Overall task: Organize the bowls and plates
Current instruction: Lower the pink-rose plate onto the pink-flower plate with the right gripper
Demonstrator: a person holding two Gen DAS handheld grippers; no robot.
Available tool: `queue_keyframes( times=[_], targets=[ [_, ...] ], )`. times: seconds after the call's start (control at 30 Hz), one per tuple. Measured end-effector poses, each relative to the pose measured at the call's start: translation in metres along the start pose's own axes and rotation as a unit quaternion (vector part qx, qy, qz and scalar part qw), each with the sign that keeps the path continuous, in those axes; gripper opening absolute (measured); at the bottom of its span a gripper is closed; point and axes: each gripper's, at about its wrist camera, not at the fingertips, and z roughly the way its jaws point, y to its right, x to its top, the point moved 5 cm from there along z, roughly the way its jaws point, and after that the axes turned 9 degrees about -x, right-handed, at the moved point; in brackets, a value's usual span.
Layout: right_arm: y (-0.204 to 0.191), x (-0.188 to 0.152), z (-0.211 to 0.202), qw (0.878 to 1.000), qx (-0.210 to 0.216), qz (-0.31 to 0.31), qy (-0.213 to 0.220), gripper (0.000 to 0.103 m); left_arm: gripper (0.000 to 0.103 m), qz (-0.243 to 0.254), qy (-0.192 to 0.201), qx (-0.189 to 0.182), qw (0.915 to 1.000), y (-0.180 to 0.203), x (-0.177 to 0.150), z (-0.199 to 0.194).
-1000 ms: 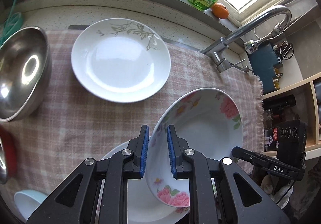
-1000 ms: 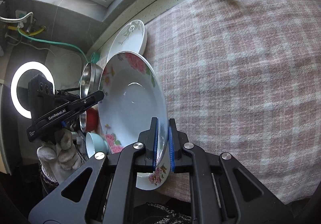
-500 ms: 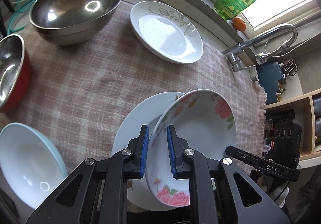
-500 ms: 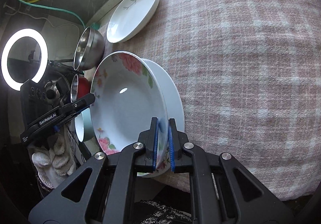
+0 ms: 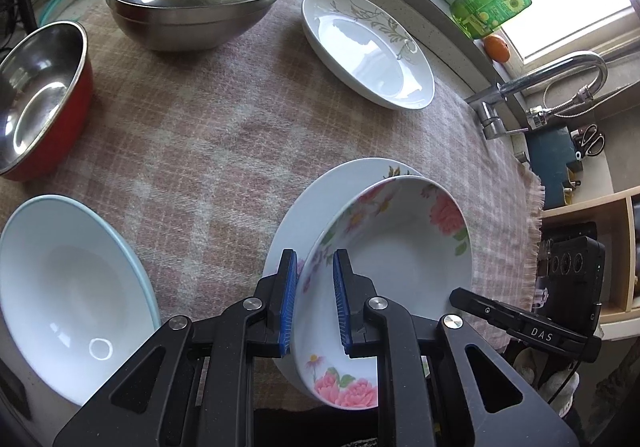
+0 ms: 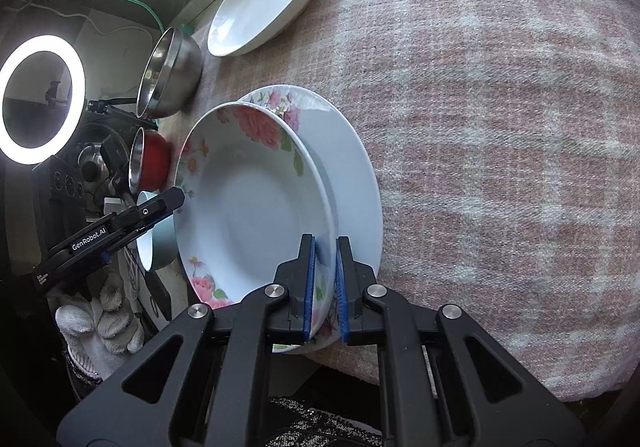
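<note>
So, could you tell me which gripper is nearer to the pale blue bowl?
Left. The left gripper grips the floral dish beside the pale blue bowl; the right gripper holds its opposite rim.
</note>
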Motion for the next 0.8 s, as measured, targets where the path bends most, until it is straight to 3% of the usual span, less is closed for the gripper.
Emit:
queue_keyframes(
  times=[0.23, 0.43, 0.8],
  targets=[
    [0.003, 0.003, -0.004, 1.000, -0.015, -0.004, 0.005, 0.013, 0.016, 0.003, -0.007, 0.007, 0.9999, 0.000, 0.000, 0.007],
    [-0.005, 0.004, -0.004, 0.999, -0.018, -0.027, 0.004, 0.030, 0.016, 0.000, -0.008, 0.010, 0.9999, -0.002, -0.001, 0.009],
    [-0.009, 0.009, -0.006, 0.998, -0.039, -0.047, 0.019, 0.032, 0.016, -0.002, -0.002, 0.004, 1.0000, -0.004, 0.003, 0.004]
  ],
)
